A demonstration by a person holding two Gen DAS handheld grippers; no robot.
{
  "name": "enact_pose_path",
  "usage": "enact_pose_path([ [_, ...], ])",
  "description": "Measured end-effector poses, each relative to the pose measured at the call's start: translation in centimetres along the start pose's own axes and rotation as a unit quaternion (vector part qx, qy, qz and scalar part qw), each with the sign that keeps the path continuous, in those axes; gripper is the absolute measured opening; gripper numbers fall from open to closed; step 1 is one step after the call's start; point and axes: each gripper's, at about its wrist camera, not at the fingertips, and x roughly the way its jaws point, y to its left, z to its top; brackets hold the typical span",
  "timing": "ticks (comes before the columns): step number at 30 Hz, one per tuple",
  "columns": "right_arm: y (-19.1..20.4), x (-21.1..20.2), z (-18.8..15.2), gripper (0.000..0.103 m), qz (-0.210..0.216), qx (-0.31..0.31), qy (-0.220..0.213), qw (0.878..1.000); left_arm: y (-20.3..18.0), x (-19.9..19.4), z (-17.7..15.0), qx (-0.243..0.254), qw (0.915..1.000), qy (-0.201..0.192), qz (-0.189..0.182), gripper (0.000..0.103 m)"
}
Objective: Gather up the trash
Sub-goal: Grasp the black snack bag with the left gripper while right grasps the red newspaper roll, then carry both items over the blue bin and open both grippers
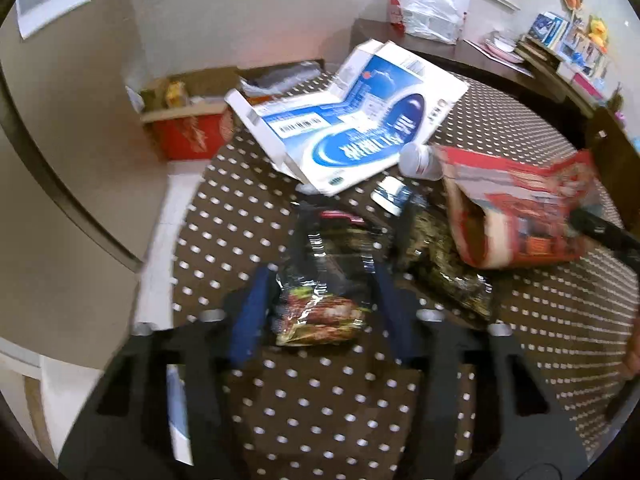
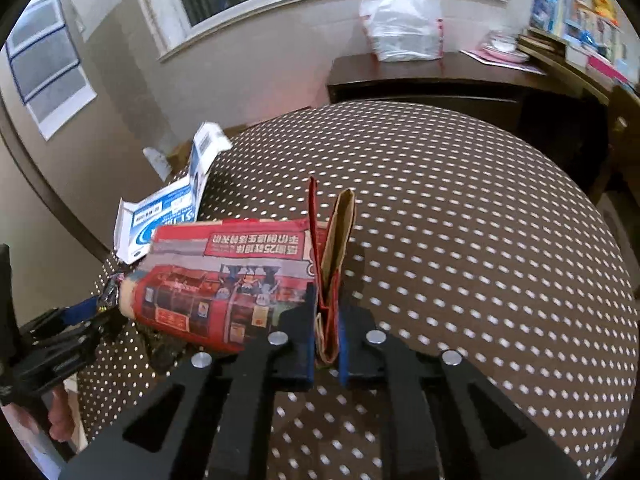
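Note:
My left gripper [image 1: 320, 300] has its blue fingers on either side of a crinkly clear snack wrapper [image 1: 324, 280] and appears shut on it, just above the dotted tablecloth [image 1: 320, 400]. My right gripper [image 2: 326, 320] is shut on the edge of a red paper bag [image 2: 224, 280], held open-mouthed above the table; the bag also shows in the left wrist view [image 1: 516, 208]. A flattened blue and white carton [image 1: 352, 120] lies beyond. A white-capped bottle [image 1: 420, 160], a small blue-labelled item [image 1: 390, 196] and a dark wrapper [image 1: 444, 268] lie between them.
A red cardboard box [image 1: 188, 128] with items stands on the floor past the table's far left edge. A dark sideboard [image 2: 440, 76] at the back carries a white plastic bag [image 2: 400, 20], plates and books. The wall is to the left.

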Motion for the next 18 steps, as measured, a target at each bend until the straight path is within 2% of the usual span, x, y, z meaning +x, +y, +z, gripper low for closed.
enact_pose_path([
  [2, -0.5, -1.2, -0.1, 0.008, -0.007, 0.006, -0.013, 1.0, -0.1, -0.1, 0.0, 0.005, 1.0, 0.0, -0.001, 0.04],
  [3, -0.6, -1.7, -0.2, 0.008, -0.009, 0.008, -0.017, 1.0, 0.0, -0.2, -0.1, 0.003, 1.0, 0.0, -0.004, 0.033],
  [4, -0.8, -2.1, -0.1, 0.008, -0.011, 0.01, -0.021, 1.0, 0.0, -0.4, -0.1, 0.003, 1.0, 0.0, -0.001, 0.032],
  [12, -0.6, -5.2, -0.8, 0.008, -0.011, 0.017, -0.042, 0.999, 0.6, -1.8, -1.5, -0.013, 0.9998, 0.007, 0.009, 0.03],
  [18, 1.1, -7.0, -1.5, 0.008, 0.009, 0.005, -0.053, 0.999, 1.5, -3.8, -3.3, -0.024, 0.9995, 0.001, 0.018, 0.03],
])
